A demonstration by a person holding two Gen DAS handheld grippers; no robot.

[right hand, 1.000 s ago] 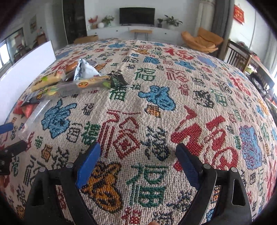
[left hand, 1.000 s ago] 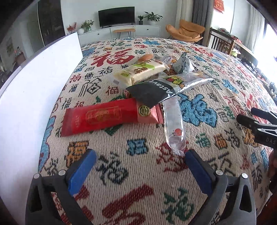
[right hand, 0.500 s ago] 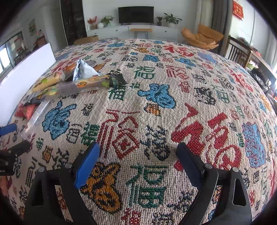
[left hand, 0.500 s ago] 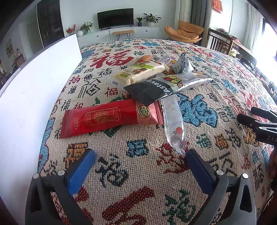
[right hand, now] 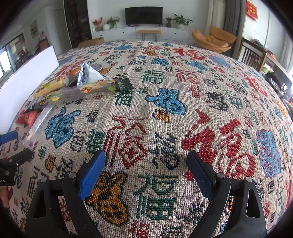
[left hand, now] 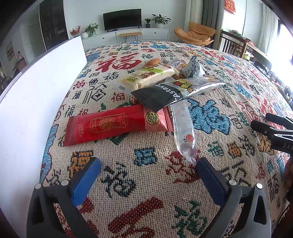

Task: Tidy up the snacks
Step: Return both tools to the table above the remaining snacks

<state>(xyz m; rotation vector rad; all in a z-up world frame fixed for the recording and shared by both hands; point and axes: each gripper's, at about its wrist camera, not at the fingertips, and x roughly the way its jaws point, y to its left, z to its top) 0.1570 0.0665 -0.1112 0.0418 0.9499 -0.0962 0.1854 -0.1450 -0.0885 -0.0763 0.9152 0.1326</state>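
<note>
A patterned cloth (left hand: 150,183) covered the surface, with a white board (left hand: 36,102) standing along its left. The snacks lay heaped mid-left: a red packet (left hand: 109,126) nearest, a black packet (left hand: 164,93) overlapping it, a clear tube (left hand: 184,126) alongside. The left hand-held gripper (left hand: 148,177) and right hand-held gripper (right hand: 145,168) both hovered spread and empty. Pulling the red packet could drag the overlapping black one askew.

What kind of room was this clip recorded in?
Most likely a home living room: a TV on a white cabinet, an orange lounge chair, and potted plants beyond the table's patterned cloth.
</note>
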